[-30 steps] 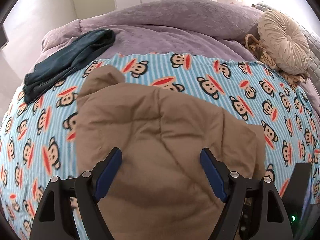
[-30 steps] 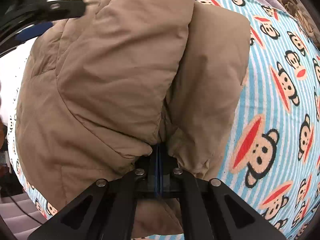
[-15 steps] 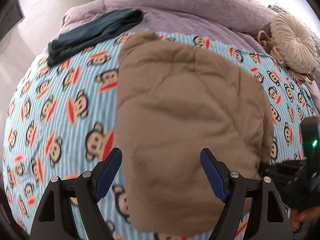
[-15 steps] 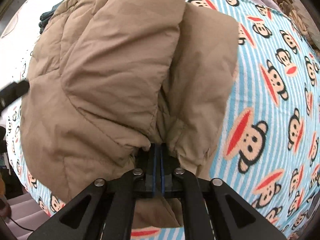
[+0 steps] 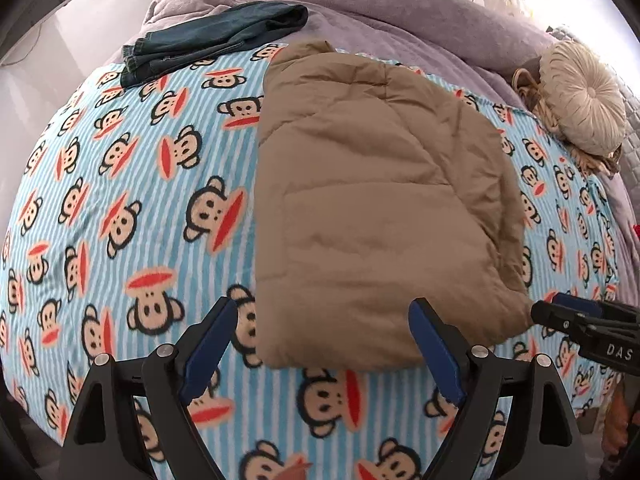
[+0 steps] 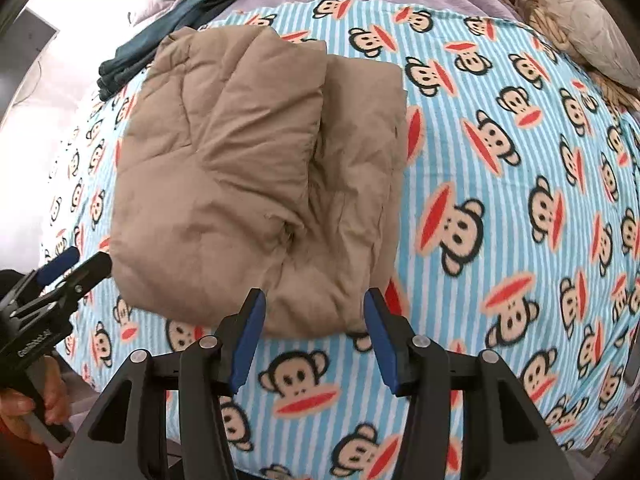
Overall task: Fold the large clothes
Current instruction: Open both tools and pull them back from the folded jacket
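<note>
A tan quilted puffer jacket (image 5: 372, 200) lies folded in a compact bundle on the blue striped monkey-print blanket (image 5: 132, 184); it also shows in the right wrist view (image 6: 248, 172). My left gripper (image 5: 320, 348) is open and empty, just short of the jacket's near edge. My right gripper (image 6: 314, 332) is open and empty, its blue pads either side of the jacket's near corner, not touching it. The right gripper shows at the right edge of the left wrist view (image 5: 576, 320). The left gripper shows at the left of the right wrist view (image 6: 68, 272).
Folded dark jeans (image 5: 216, 36) lie at the far left of the bed on the purple quilt (image 5: 400, 4). A round beige cushion (image 5: 580, 112) and a woven item sit at the far right. The blanket (image 6: 500, 200) hangs over the bed's near edge.
My right gripper has opened and let go of the jacket, then drawn back. My left gripper has pulled back off the jacket. The jacket now lies flat on the blanket.
</note>
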A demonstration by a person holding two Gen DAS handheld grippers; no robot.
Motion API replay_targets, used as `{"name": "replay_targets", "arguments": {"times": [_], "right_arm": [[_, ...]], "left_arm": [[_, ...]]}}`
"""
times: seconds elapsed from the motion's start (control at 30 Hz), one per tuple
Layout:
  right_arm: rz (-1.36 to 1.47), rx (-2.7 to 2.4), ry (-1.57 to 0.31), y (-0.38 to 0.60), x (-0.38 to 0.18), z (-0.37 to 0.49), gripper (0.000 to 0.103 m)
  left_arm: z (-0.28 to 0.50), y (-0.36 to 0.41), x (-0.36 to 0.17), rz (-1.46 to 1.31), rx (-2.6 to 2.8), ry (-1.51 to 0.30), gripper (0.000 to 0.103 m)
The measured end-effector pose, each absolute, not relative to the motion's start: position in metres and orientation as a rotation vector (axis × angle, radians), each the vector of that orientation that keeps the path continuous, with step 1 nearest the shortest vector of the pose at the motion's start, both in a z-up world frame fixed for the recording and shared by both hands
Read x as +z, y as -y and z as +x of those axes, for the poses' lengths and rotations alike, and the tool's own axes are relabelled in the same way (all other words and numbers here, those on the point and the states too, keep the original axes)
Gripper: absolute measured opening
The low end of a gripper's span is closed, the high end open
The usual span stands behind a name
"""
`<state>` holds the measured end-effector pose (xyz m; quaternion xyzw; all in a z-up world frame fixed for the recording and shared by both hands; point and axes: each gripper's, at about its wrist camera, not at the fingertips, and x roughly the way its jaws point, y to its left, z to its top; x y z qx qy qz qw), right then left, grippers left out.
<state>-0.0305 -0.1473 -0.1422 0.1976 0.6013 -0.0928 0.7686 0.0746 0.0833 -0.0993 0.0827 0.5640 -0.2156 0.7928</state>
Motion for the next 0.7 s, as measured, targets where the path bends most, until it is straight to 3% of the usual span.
{"name": "replay_targets", "arguments": {"times": [0.07,0.13,0.43,0.53,0.6,0.67,0.7], "right_arm": [[0.444,-0.204,-1.298,0.148,-0.137,-0.039,0.060],[0.457,-0.205,-1.288,0.150,-0.131,-0.046,0.061],[0.464,-0.240,-1.247,0.146,-0.114,-0.062,0.068],[0.436,-0.258,-1.216,0.143,-0.101,-0.063,0.081],[0.412,-0.274,-1.186,0.141,-0.092,-0.064,0.082],[0.388,-0.292,-1.153,0.138,-0.082,-0.064,0.088],[0.379,-0.301,-1.133,0.136,-0.077,-0.065,0.095]], "left_arm": [[0.070,-0.085,-0.096,0.158,-0.470,-1.220,0.088],[0.065,-0.085,-0.091,0.150,-0.472,-1.219,0.103],[0.051,-0.086,-0.064,0.174,-0.454,-1.166,0.103],[0.050,-0.088,-0.054,0.171,-0.447,-1.149,0.103],[0.049,-0.091,-0.046,0.176,-0.432,-1.131,0.103],[0.046,-0.093,-0.037,0.184,-0.433,-1.107,0.103],[0.045,-0.093,-0.034,0.189,-0.429,-1.097,0.103]]}}
